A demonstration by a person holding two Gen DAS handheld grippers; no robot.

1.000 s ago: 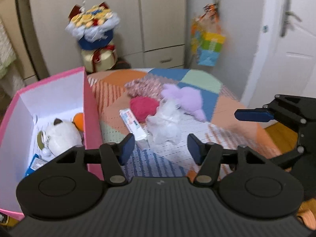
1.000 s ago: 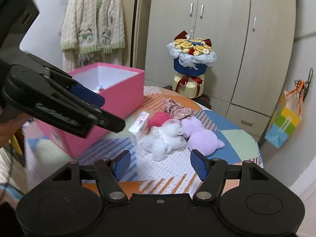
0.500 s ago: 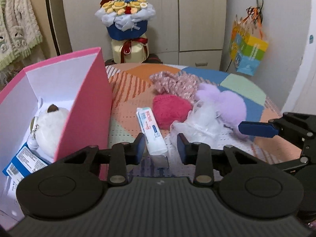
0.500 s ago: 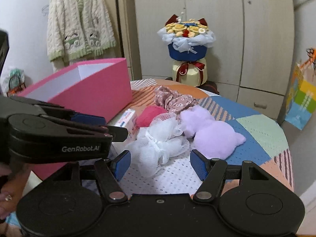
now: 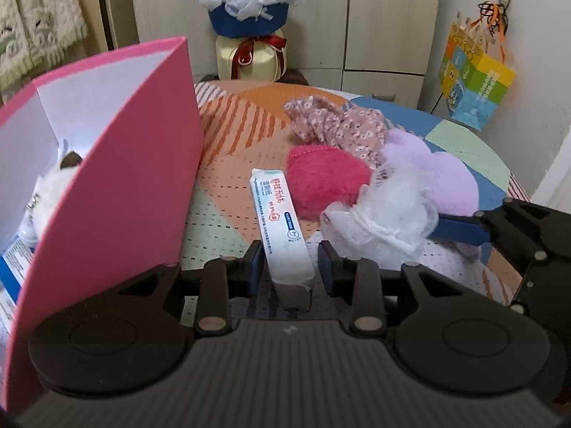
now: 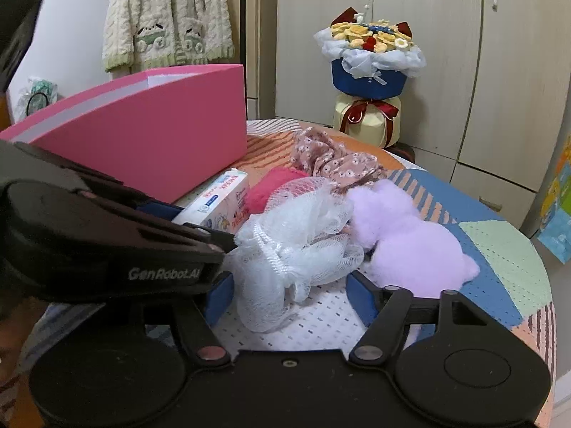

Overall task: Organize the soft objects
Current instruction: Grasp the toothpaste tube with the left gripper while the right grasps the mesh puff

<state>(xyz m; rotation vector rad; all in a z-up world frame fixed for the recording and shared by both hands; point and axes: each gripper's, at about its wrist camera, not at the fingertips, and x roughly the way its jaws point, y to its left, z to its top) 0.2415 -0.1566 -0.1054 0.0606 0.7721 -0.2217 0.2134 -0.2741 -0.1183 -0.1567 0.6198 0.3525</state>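
1. We take the white, flat tissue packet with red and blue print [image 5: 280, 223] as our landmark. It lies on the patchwork cloth of the round table [image 5: 228, 214], just right of the tall pink cardboard box [image 5: 117, 192].
2. Our left gripper [image 5: 289, 267] has its blue-padded jaws drawn in on either side of the packet's near end. The left pad looks to be against it and a thin gap seems to remain at the right pad, so we judge this a straddle, not yet a firm clamp.
3. Just right of the packet sit the fuzzy crimson pouf [image 5: 326, 183] and the white mesh bath sponge [image 6: 296, 239], with the lilac plush toy [image 6: 410, 239] beyond them.
4. Our right gripper [image 6: 291, 294] stands wide with its jaws opening. The mesh sponge lies between them, with neither pad pressing on it.
5. Behind the packet lies a crumpled floral pink cloth [image 5: 339, 125]. Inside the box, left of the packet, a white plush [image 5: 53, 185] already rests.
6. Risks, as we judge them:
   - The slick wrapper may slip or buckle if it is pinched only at its end.
   - The mesh may snag the lilac plush and drag it along.
   - The two grippers sit close and could knock together.
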